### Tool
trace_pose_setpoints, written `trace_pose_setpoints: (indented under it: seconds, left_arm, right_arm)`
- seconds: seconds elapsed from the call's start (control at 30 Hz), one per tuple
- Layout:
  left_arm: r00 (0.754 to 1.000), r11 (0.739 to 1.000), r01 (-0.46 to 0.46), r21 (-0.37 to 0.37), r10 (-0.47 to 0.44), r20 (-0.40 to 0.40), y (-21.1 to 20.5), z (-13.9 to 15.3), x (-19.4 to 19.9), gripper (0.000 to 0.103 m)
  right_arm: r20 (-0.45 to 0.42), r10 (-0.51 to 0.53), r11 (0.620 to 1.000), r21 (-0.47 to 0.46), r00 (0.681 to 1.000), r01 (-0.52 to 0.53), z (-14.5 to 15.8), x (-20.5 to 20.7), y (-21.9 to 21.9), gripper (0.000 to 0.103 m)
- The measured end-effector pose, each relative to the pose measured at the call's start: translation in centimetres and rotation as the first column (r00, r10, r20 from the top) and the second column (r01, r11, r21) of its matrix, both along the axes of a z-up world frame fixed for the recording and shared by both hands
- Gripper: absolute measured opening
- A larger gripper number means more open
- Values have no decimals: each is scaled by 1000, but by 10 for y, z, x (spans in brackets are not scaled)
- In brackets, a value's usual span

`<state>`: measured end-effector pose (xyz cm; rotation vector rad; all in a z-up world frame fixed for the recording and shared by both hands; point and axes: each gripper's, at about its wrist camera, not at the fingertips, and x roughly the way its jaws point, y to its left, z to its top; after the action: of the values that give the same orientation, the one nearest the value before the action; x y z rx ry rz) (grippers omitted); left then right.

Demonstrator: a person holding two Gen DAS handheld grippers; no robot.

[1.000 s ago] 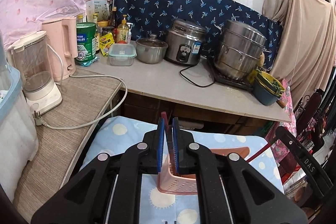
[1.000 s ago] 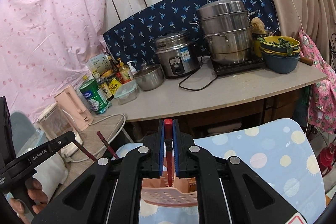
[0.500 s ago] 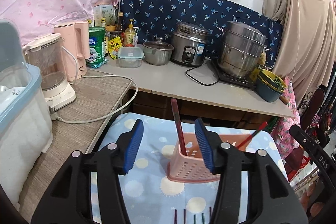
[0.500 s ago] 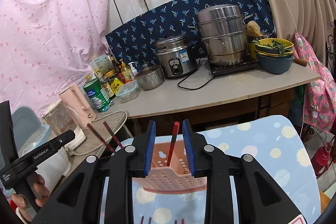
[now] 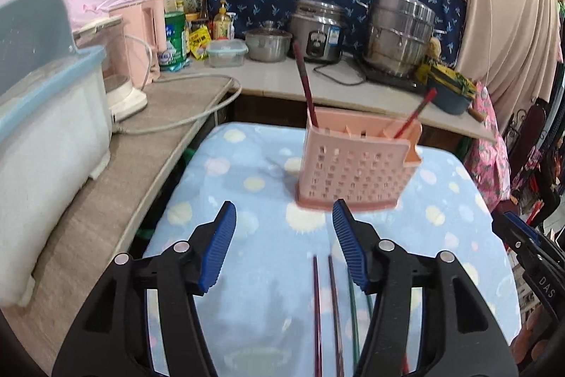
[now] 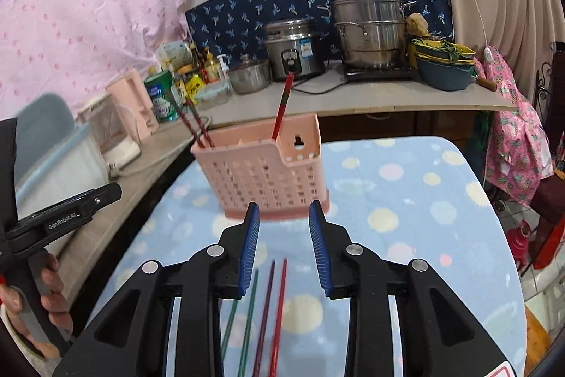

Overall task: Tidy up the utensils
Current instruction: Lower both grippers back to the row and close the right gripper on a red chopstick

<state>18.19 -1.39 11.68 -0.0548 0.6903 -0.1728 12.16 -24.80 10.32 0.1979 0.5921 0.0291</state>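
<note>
I have both tools free: the left gripper (image 5: 282,228) hangs with its jaws spread wide and nothing between them, and the right gripper (image 6: 284,228) is likewise released, jaws parted and empty. The pink basket (image 6: 261,172) stands upright on the dotted blue cloth (image 6: 406,200), just ahead of both sets of jaws. Dark red chopsticks (image 6: 196,126) lean at the basket's left end and a bright red chopstick (image 6: 282,108) stands nearer its right end. On my side of the basket, loose chopsticks (image 6: 268,313) lie flat on the cloth in a near-parallel row, green, purple and red. I judge the next step is to pick one of those up, so I would come down over a single stick near its middle, jaws across it, and pinch only that one, since its neighbours lie close beside it. Lifting it clear before tilting it toward the basket should avoid dragging the cloth. Beyond the basket, the counter (image 6: 388,98) holds a rice cooker (image 6: 293,48), a steel steamer (image 6: 367,27) and bottles, all well apart from my path; the upright sticks already in the basket are what I must not knock.
</note>
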Motion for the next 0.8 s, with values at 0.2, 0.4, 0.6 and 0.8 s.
trace_pose_setpoints:
  seconds: [0.2, 0.4, 0.6, 0.8]
  left_arm:
    - [999, 1000, -5, 29, 6, -42, 2, -31, -32, 54]
    - [996, 999, 7, 52, -2, -94, 3, -62, -60, 54]
    - [988, 997, 6, 81, 7, -154, 6, -94, -82, 54]
    - [984, 995, 21, 96, -3, -181, 2, -108, -96, 54]
  right_arm:
    - [-49, 9, 1000, -16, 999, -9, -25, -35, 13, 29]
    - [-114, 2, 1000, -21, 994, -4, -59, -62, 22, 29]
    - [-178, 6, 999, -45, 984, -15, -95, -85, 33, 29]
    - [-208, 5, 998, -60, 978, -18, -113, -97, 42, 29]
